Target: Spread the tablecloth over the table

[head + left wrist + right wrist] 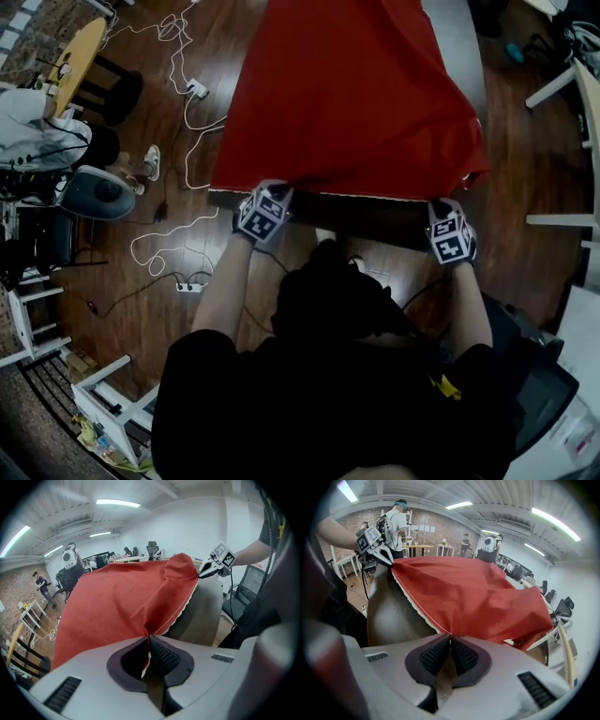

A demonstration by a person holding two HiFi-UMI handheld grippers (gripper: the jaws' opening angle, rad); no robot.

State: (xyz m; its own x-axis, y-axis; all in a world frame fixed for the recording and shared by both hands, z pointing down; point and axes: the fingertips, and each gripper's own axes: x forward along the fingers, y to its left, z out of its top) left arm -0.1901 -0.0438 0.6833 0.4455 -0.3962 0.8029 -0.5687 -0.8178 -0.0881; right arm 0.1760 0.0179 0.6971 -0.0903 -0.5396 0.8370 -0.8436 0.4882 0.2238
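Over the table [375,221], tablecloth [347,94] in left hand-held gripper [273,188], right hand-held gripper [440,202]

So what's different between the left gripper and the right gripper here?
The left gripper has the cloth tucked deep between its jaws, white trim showing; the right gripper pinches only the hem at its tips. In the head view the left one's marker cube sits tilted, the right one's squarer. Both are shut on the cloth's near edge, at opposite corners.

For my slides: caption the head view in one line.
The left gripper and right gripper, jaws shut on the near hem of a red tablecloth, hold it over a dark table.
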